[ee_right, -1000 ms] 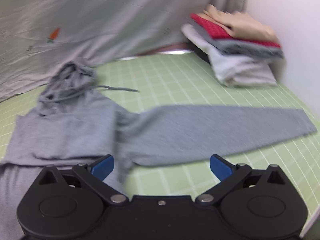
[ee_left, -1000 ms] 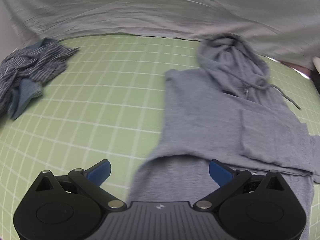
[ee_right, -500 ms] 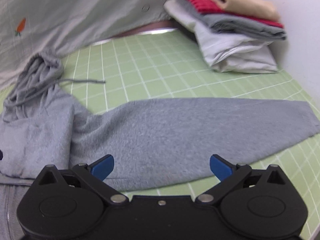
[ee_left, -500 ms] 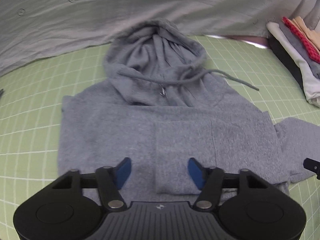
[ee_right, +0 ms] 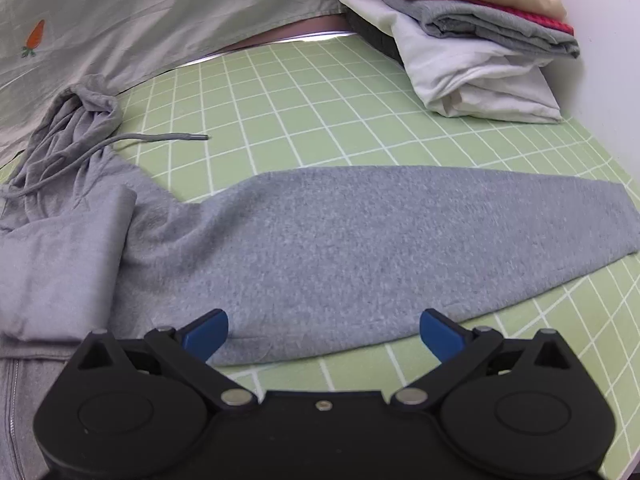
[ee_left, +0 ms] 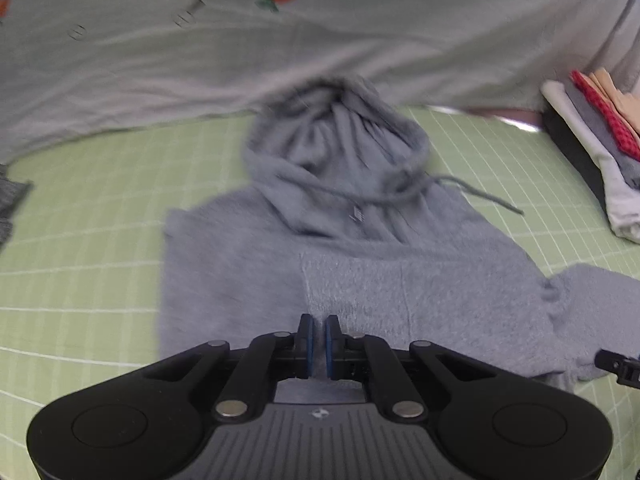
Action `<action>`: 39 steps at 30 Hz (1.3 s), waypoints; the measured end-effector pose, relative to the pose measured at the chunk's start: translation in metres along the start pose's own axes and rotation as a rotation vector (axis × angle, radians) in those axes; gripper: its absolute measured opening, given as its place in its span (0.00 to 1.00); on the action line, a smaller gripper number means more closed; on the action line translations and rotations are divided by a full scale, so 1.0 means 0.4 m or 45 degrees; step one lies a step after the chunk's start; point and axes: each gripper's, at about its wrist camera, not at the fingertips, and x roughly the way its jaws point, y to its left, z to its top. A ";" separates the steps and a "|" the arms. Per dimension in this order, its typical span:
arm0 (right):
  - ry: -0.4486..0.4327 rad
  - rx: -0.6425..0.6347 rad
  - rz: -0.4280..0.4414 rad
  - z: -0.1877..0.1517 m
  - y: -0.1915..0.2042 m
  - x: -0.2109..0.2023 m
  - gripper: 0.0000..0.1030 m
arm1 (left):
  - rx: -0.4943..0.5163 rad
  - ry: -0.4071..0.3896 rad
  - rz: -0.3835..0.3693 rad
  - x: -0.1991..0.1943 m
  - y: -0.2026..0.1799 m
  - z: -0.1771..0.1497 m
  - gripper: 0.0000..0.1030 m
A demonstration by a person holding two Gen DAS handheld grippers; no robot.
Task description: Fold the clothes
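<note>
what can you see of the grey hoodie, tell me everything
The grey hoodie is soft, fleecy knit, lying flat on the green grid mat. Its hood is bunched up toward the sheet at the back, and a drawstring trails onto the mat. One sleeve is already folded across the chest; the other sleeve stretches out flat. A zipper shows near the bottom. The left gripper, jaws just closed, seems to pinch the folded sleeve's edge; the right gripper hovers open over the outstretched sleeve.

Mat [ee_right: 304, 92] open beyond sleeve [ee_right: 360, 240]; folded stack [ee_right: 472, 52] blocks far right.
</note>
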 end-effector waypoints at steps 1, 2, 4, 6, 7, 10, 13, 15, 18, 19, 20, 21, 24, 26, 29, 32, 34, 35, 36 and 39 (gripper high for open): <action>0.000 -0.004 0.000 -0.002 0.001 -0.003 1.00 | -0.018 -0.022 0.032 -0.016 0.020 -0.003 0.06; -0.001 -0.007 0.000 -0.003 0.002 -0.007 1.00 | -0.044 -0.036 0.072 -0.029 0.043 -0.008 0.06; 0.000 -0.011 0.001 -0.006 0.003 -0.011 1.00 | -0.098 -0.033 0.158 -0.037 0.093 -0.019 0.07; 0.001 -0.008 0.000 -0.008 0.002 -0.013 1.00 | -0.163 0.015 0.232 -0.020 0.139 -0.039 0.11; 0.001 -0.003 0.000 -0.008 0.001 -0.013 1.00 | -0.196 0.048 0.260 -0.009 0.161 -0.047 0.14; -0.004 0.005 0.000 -0.007 -0.004 -0.014 1.00 | -0.290 0.126 0.287 0.007 0.200 -0.058 0.64; -0.023 0.014 -0.005 -0.005 -0.014 -0.017 1.00 | -0.334 0.079 0.241 -0.011 0.195 -0.058 0.90; -0.040 0.028 -0.013 -0.004 -0.028 -0.015 1.00 | -0.318 0.097 0.193 0.000 0.176 -0.051 0.90; -0.055 0.047 -0.012 0.002 -0.066 -0.001 1.00 | -0.287 0.121 0.142 0.023 0.141 -0.045 0.95; -0.056 0.051 -0.009 0.004 -0.082 0.006 1.00 | -0.282 0.130 0.125 0.038 0.130 -0.047 0.96; -0.056 0.056 -0.008 0.005 -0.099 0.013 1.00 | -0.278 0.140 0.109 0.053 0.120 -0.048 0.96; -0.051 0.067 -0.022 0.007 -0.121 0.024 1.00 | -0.283 0.167 0.125 0.067 0.112 -0.053 0.96; -0.039 0.108 -0.099 0.014 -0.200 0.058 1.00 | -0.284 0.239 0.170 0.108 0.096 -0.066 0.97; -0.057 0.147 -0.114 0.019 -0.258 0.074 1.00 | -0.264 0.262 0.184 0.122 0.093 -0.075 1.00; -0.095 0.162 -0.132 0.037 -0.350 0.099 1.00 | -0.254 0.257 0.200 0.127 0.089 -0.075 1.00; -0.132 0.088 -0.122 0.061 -0.422 0.120 1.00 | -0.268 0.253 0.211 0.128 0.089 -0.075 1.00; -0.140 0.058 -0.110 0.084 -0.472 0.135 1.00 | -0.269 0.251 0.214 0.130 0.089 -0.073 1.00; -0.144 0.052 -0.117 0.096 -0.498 0.141 1.00 | -0.263 0.252 0.211 0.129 0.090 -0.077 1.00; -0.149 0.053 -0.127 0.106 -0.523 0.145 1.00 | -0.263 0.255 0.211 0.129 0.090 -0.077 1.00; -0.164 0.032 -0.236 0.135 -0.596 0.158 1.00 | -0.267 0.262 0.213 0.129 0.091 -0.077 1.00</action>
